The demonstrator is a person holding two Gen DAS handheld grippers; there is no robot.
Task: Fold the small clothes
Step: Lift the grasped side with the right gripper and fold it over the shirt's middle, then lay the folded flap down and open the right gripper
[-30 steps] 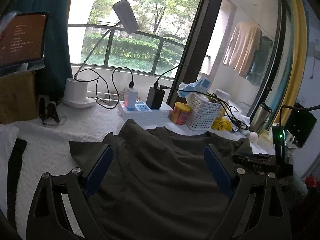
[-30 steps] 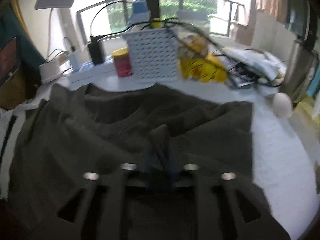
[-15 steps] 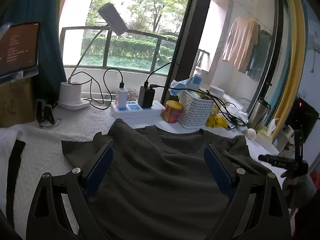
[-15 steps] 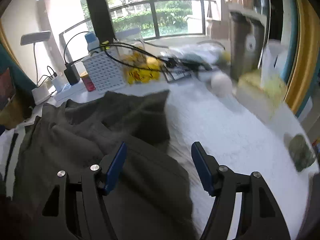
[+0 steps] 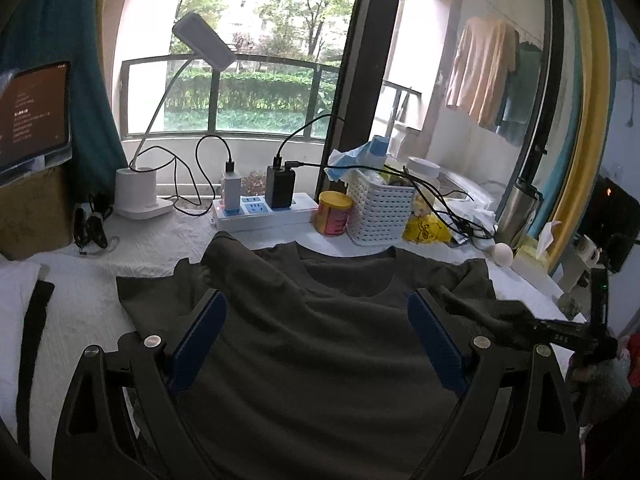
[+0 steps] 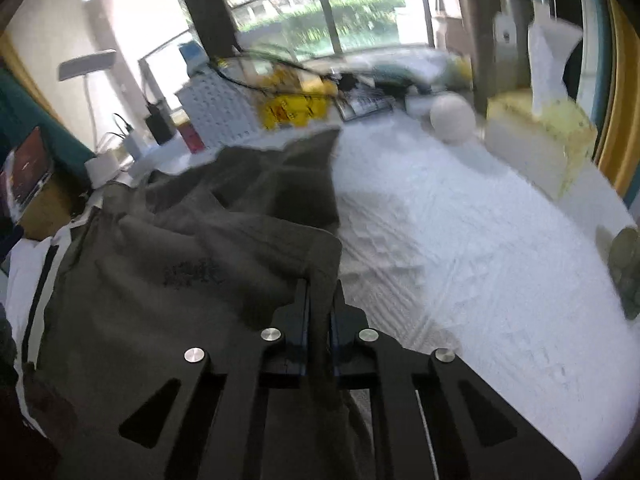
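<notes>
Your right gripper has just clamped its fingers on the shirt edge, lower centre of frame; left gripper hangs released over the shirt spread on the tabletop. Thin pinch: a fast pull could slip it, or drag the collar into the basket and cables mid-frame.

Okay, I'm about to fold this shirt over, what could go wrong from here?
The right tongs, which have just closed, pinch only a thin edge of the shirt; it may slip out when pulled. The left tongs are open, so nothing anchors the shirt and it may drag. A wide sweep could hit the ball.
</notes>
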